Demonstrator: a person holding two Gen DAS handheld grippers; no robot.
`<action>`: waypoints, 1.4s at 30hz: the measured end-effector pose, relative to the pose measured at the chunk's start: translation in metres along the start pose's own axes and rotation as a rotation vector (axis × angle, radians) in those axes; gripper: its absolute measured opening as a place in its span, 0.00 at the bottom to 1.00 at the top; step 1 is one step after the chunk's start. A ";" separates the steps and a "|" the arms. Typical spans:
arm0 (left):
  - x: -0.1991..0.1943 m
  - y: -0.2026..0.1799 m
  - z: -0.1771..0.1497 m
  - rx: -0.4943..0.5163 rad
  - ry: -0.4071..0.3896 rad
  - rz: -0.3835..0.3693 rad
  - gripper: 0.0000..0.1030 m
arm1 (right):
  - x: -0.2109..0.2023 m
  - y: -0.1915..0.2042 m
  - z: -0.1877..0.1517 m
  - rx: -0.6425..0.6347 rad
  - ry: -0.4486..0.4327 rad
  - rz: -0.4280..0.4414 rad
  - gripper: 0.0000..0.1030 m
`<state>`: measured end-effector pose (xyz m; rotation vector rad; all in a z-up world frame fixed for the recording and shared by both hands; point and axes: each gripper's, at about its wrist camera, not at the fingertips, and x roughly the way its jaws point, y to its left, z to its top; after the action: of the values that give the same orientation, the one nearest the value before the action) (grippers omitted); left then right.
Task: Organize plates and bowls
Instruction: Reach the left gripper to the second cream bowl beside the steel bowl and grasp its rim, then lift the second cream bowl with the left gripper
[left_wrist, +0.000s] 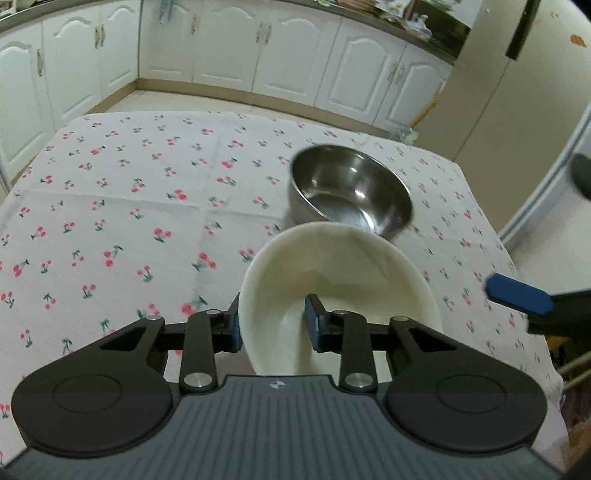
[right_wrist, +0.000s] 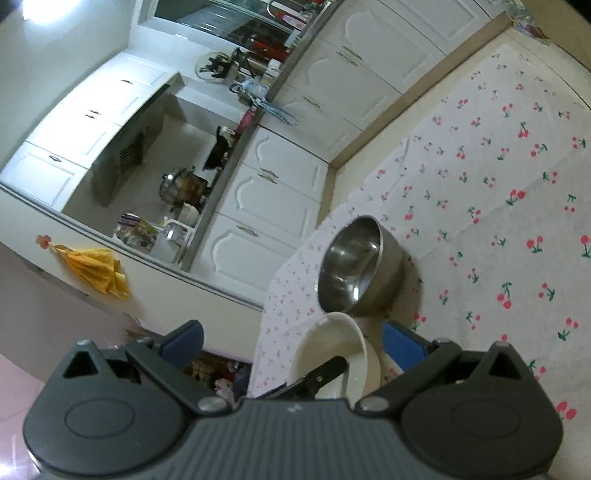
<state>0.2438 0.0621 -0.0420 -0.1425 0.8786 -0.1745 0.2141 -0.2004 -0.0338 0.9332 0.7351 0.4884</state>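
Cream-white ceramic bowl (left_wrist: 332, 288) sits low and centre in the left wrist view, tilted, its open side turned up and toward the right of the frame. Left gripper (left_wrist: 275, 323) is clamped on the bowl's near wall: one blue pad presses the outside on the left, the other (left_wrist: 314, 325) lies inside the bowl. The gap between the pads is narrow, taken up by the wall.

Steel bowl (left_wrist: 351, 190) stands upright on the cherry-print tablecloth (left_wrist: 129, 206), above and slightly right of centre in this view. The far rim of the cream bowl overlaps its near side in the picture; whether they touch cannot be told.

At the right edge of the left wrist view, one blue pad of the right gripper (left_wrist: 517, 295) shows just beside the cream bowl, apart from it.

Right wrist view is rolled strongly, so the table runs up the right side of the frame. Right gripper (right_wrist: 291, 339) is spread wide and holds nothing. Its pads sit at lower left and lower centre-right, with the cream bowl (right_wrist: 340, 350) between them, touching neither. A black finger of the left gripper crosses the bowl's inside. The steel bowl (right_wrist: 358, 266) lies just above the cream one, at centre frame.

White cabinet doors (left_wrist: 221, 48) fill the top of the left wrist view. A yellow cloth (right_wrist: 96, 269) hangs at the left in the right wrist view.
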 end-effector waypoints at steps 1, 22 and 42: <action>-0.001 -0.004 0.000 0.004 0.008 -0.006 0.34 | 0.002 0.000 -0.001 -0.001 0.007 -0.013 1.00; -0.030 0.005 -0.016 -0.112 0.007 -0.034 0.34 | 0.021 0.008 -0.017 -0.005 0.112 0.004 1.00; -0.104 0.039 -0.041 -0.195 -0.096 -0.022 0.38 | 0.015 0.064 -0.044 -0.137 0.166 0.134 1.00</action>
<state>0.1504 0.1195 0.0025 -0.3395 0.7976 -0.1012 0.1875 -0.1337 -0.0018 0.8232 0.7813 0.7326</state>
